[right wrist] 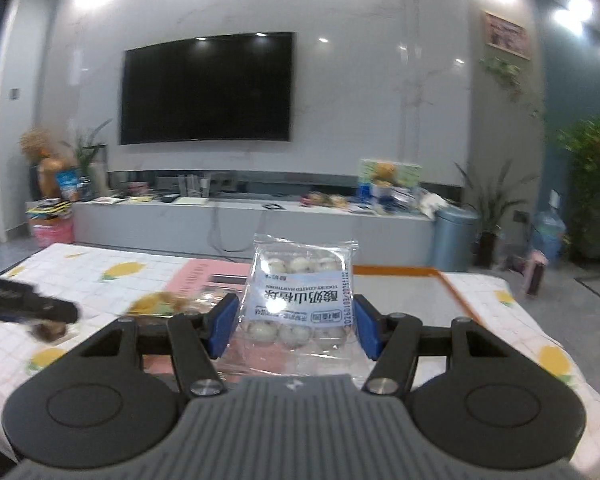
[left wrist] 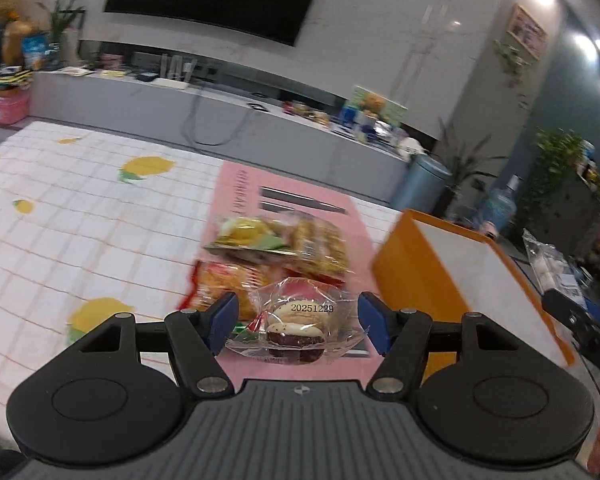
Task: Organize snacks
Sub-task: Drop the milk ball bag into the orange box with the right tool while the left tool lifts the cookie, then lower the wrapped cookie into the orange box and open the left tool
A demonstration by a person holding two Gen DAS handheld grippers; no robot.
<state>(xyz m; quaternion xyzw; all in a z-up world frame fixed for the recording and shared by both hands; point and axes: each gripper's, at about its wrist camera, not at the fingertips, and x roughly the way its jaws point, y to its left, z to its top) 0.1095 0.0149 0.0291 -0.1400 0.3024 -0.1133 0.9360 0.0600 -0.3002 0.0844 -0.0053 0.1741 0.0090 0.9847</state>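
My left gripper (left wrist: 296, 322) is shut on a small clear-wrapped cake snack (left wrist: 298, 330) stamped 20251229, held just above the pink mat (left wrist: 240, 184). Behind it lie a red snack bag (left wrist: 224, 280), a yellow-green pack (left wrist: 246, 234) and a biscuit pack (left wrist: 320, 244). The orange box (left wrist: 420, 276) stands to the right. My right gripper (right wrist: 294, 324) is shut on a clear bag of white yogurt hawthorn balls (right wrist: 300, 284), held upright above the table; that bag also shows in the left wrist view (left wrist: 548, 264). The orange box (right wrist: 452, 288) lies ahead right.
The table has a white checked cloth with lemon prints (left wrist: 80, 216). Behind it are a grey TV bench (right wrist: 240, 220) with clutter, a TV (right wrist: 208, 88), a grey bin (right wrist: 456, 236) and plants (right wrist: 492, 196). The left gripper body shows in the right wrist view (right wrist: 24, 300).
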